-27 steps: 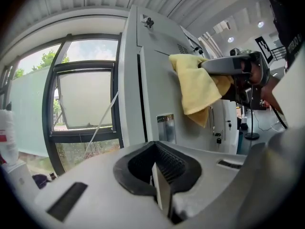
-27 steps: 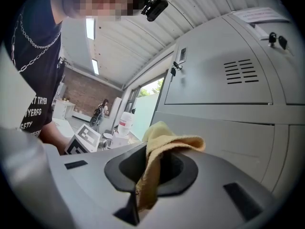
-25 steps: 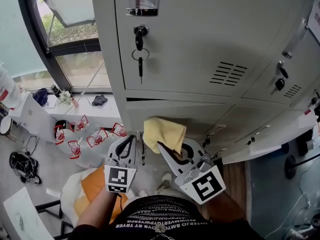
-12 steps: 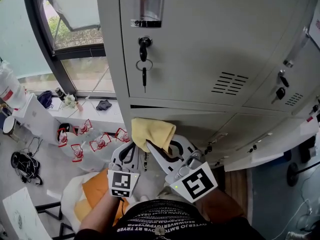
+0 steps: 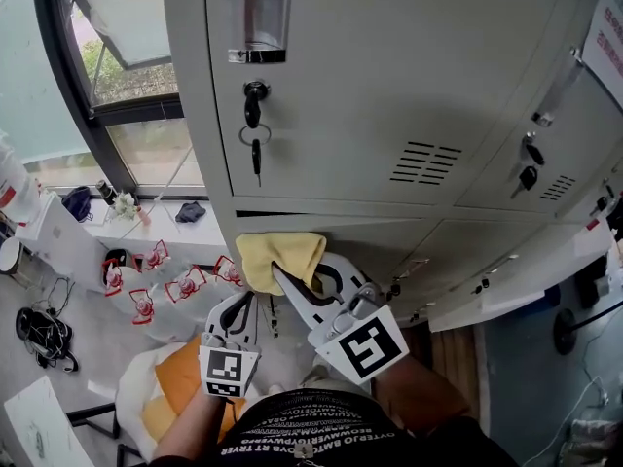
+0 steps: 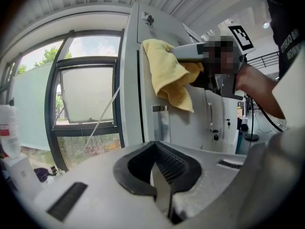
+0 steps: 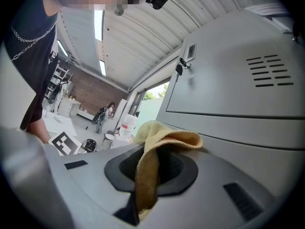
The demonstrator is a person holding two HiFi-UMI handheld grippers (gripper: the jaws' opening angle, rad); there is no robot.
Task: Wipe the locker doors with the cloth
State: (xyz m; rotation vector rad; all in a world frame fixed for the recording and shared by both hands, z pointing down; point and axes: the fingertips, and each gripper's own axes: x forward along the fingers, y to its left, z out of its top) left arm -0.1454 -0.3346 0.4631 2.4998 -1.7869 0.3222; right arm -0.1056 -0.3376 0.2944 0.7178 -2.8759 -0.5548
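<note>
**Cloth at the top left corner of a lower locker door**

The right gripper (image 5: pixel 290 282) has its jaws clamped on a fold of the yellow cloth (image 5: pixel 279 252), and the rest of the cloth bunches over the tips. The bunch lies against the lower locker door (image 5: pixel 389 233) at its upper left corner, just under the seam below the upper locker door (image 5: pixel 389 76). A key (image 5: pixel 255 151) hangs from the upper door's lock. The left gripper (image 5: pixel 240 311) hangs lower and to the left, clear of the lockers, jaws together with nothing between them.

The step in hand looks like a wiping stroke on the lower door. The next move probably calls for keeping the cloth flat and pressed while sweeping right along the door's top edge, then working downward.
</note>
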